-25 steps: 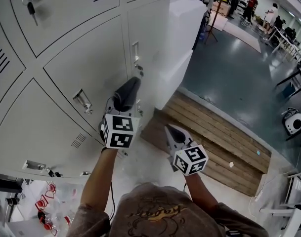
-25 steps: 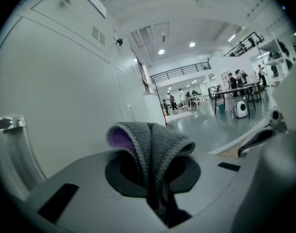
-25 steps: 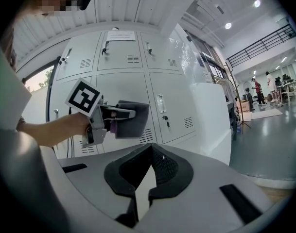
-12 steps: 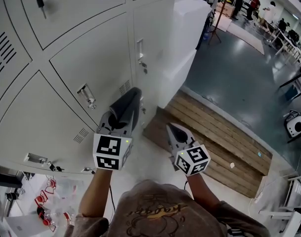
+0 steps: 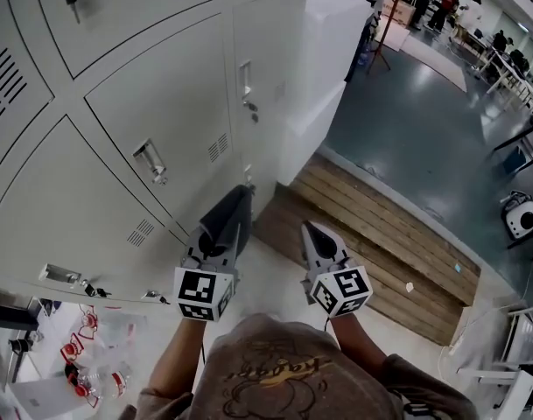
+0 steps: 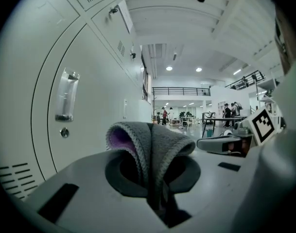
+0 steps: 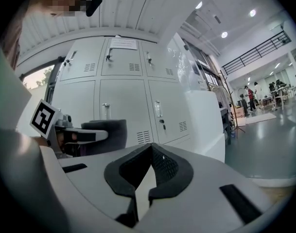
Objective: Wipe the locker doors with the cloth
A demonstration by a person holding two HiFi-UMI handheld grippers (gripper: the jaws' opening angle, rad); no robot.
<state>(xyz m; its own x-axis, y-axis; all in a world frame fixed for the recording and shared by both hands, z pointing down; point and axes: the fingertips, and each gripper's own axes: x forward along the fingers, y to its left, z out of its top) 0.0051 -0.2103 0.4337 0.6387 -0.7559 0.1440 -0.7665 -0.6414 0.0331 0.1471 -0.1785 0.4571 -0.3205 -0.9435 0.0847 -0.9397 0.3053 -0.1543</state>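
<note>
While I hold this frame against the one from a second ago, the main change I see is in the left gripper [image 5: 234, 208]. It has come down the locker front. Earlier its tip sat high, close to the latch on the narrow right-hand door, and now it lies at the bottom corner of the lockers, with its marker cube drawn back toward the person's chest. The right gripper [image 5: 313, 232] has barely shifted; it hangs just right of the left one, over the pale floor in front of the wooden platform [image 5: 384, 234].

The cloth [image 6: 151, 147] is a grey folded piece with a purple inner face. It is pinched between the left gripper's jaws, which are clamped on the fold. The fold stands up past the jaw tips as a rounded hump. In the head view the cloth wraps the whole front of that gripper and points toward the lower edge of the locker door [image 5: 161, 103].

In the left gripper view that door runs along the cloth's left side, and its clear handle [image 6: 66, 95] is higher up and well apart from the cloth. I cannot tell from either view whether the cloth touches the metal.

The right gripper's own view shows its jaws brought together at the tips with nothing between them. The bank of lockers is ahead of it, and the left gripper with its cloth is at its left.
</note>
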